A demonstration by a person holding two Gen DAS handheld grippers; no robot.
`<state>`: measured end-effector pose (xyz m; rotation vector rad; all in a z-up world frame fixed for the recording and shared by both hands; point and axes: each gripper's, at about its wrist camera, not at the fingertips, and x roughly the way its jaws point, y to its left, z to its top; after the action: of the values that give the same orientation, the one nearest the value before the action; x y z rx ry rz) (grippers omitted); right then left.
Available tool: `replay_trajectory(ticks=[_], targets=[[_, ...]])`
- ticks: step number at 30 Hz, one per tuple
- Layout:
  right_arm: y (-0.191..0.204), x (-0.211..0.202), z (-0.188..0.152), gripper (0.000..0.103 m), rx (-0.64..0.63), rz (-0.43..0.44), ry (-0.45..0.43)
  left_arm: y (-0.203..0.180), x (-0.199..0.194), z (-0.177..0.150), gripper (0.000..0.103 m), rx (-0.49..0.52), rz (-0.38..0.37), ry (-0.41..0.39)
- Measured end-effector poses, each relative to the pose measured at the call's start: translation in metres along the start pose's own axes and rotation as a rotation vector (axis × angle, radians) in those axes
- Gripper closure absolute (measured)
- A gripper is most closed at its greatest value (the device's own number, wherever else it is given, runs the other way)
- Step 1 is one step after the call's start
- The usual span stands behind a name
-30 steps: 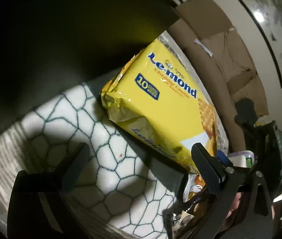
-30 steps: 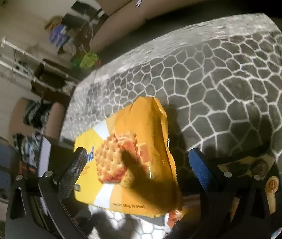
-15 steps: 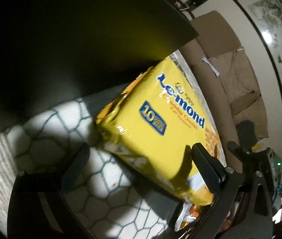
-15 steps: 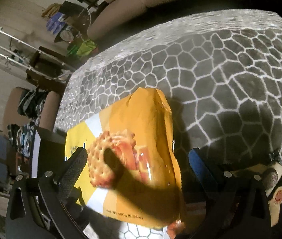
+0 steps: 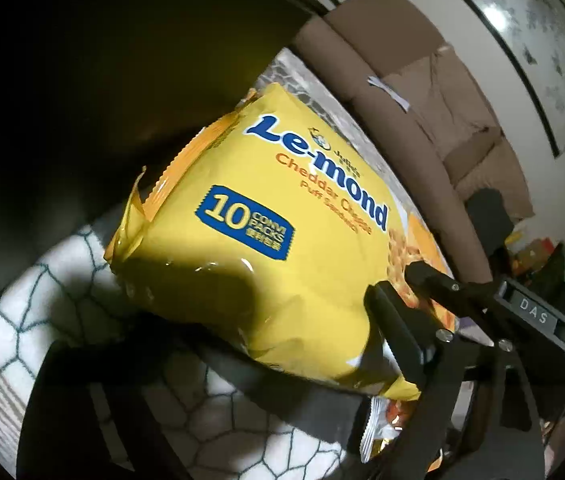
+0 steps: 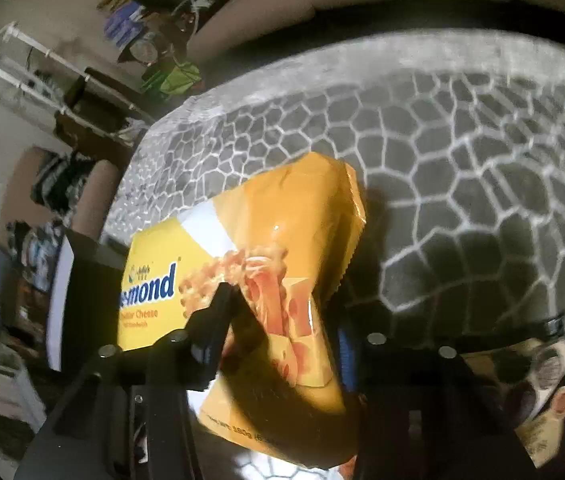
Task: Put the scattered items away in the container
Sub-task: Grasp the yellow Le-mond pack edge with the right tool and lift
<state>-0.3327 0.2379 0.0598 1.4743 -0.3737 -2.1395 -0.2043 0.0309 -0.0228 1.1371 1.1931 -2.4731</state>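
Note:
A large yellow Le-mond cheddar biscuit bag (image 5: 282, 240) lies on the honeycomb-patterned cloth (image 5: 62, 280). My left gripper (image 5: 222, 344) has its fingers on either side of the bag's near end, pressing into it. The bag also shows in the right wrist view (image 6: 282, 280), where my right gripper (image 6: 282, 320) has closed on its other end, one finger (image 6: 218, 312) on the printed face and the blue-padded finger (image 6: 344, 348) at the edge. The right gripper also shows in the left wrist view (image 5: 482, 308). The container is a dark shape (image 5: 102, 60) behind the bag.
A small snack packet (image 5: 378, 428) lies under the bag's near corner. A brown packet (image 6: 542, 392) lies at the right. A brown sofa (image 5: 422, 92) stands beyond the table. Cluttered shelves and a rack (image 6: 42, 72) are at the left.
Both grippers have moved in and closed onto opposite ends of the yellow bag, which now fills more of both views and looks slightly lifted and tilted.

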Motion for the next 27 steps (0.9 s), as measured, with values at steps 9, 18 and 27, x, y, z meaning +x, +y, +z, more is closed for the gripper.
replay_trajectory(ticks=[9, 18, 27], targets=[[0.026, -0.071, -0.019, 0.065, -0.083, -0.073, -0.094, -0.032, -0.048, 0.014, 0.017, 0.041, -0.098, 0.025], [0.069, -0.149, -0.108, 0.066, -0.084, -0.11, -0.126, -0.042, -0.142, 0.008, 0.017, 0.245, -0.149, 0.102], [0.095, -0.152, -0.261, 0.065, 0.013, -0.053, -0.057, 0.033, -0.232, -0.039, 0.017, 0.419, -0.119, 0.273]])
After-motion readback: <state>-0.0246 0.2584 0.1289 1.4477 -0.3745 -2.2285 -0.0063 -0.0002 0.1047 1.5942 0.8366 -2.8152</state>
